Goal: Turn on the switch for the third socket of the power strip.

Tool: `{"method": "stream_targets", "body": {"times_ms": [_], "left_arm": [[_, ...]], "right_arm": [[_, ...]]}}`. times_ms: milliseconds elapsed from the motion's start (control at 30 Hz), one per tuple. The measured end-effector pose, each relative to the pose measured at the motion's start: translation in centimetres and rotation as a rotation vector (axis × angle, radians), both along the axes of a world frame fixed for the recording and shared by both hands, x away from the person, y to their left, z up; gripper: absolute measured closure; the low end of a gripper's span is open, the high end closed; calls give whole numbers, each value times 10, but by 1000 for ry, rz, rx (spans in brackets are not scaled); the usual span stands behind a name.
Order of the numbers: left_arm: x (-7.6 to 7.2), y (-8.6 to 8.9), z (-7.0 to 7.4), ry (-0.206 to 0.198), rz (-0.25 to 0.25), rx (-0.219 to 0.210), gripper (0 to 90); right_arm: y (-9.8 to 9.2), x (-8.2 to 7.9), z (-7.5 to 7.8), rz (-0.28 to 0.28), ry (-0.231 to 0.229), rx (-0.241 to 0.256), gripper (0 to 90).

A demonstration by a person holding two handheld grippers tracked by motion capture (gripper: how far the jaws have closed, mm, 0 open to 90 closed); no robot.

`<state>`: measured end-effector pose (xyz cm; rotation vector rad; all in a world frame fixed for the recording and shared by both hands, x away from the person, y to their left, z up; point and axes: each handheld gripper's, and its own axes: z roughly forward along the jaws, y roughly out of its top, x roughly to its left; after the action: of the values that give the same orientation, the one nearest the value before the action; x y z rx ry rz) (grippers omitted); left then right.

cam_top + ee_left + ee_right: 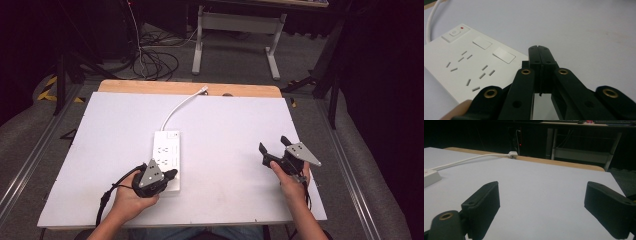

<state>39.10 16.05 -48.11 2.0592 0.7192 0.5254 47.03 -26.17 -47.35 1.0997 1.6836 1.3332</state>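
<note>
A white power strip (166,152) lies flat in the middle of the white board (225,125). Its white cable (177,107) curves away to a plug (204,90) near the far wooden edge. My left gripper (172,174) rests at the strip's near right corner with its jaws pressed together and nothing between them. In the left gripper view the shut left gripper (539,48) points past the right edge of the power strip (461,65), whose switch (454,33) sits at its far end. My right gripper (273,144) stands open over bare board at the right. The right gripper (544,205) has nothing between its jaws.
In the right gripper view the cable (469,160) runs to the plug (513,154) at the board's far wooden edge (564,163). Beyond the table stand a desk frame (235,35) and loose floor cables (155,60). Metal rails (30,160) flank the board.
</note>
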Motion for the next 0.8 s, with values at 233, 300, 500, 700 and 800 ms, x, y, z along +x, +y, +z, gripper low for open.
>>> {"method": "stream_targets", "body": {"times_ms": [233, 300, 500, 700, 800], "left_arm": [[1, -2, -2, 15, -8, 21, 900], [1, -3, -4, 17, -14, 31, 899], [1, -3, -4, 27, -8, 21, 899], [2, -3, -4, 29, -8, 21, 900], [2, -3, -5, 32, -4, 14, 900]], "right_arm": [[0, 0, 0, -1, -1, 1, 136], [0, 0, 0, -1, -1, 0, 136], [0, 0, 0, -1, -1, 2, 136], [0, 0, 0, -2, -1, 2, 136], [0, 0, 0, -2, -1, 2, 136]]}}
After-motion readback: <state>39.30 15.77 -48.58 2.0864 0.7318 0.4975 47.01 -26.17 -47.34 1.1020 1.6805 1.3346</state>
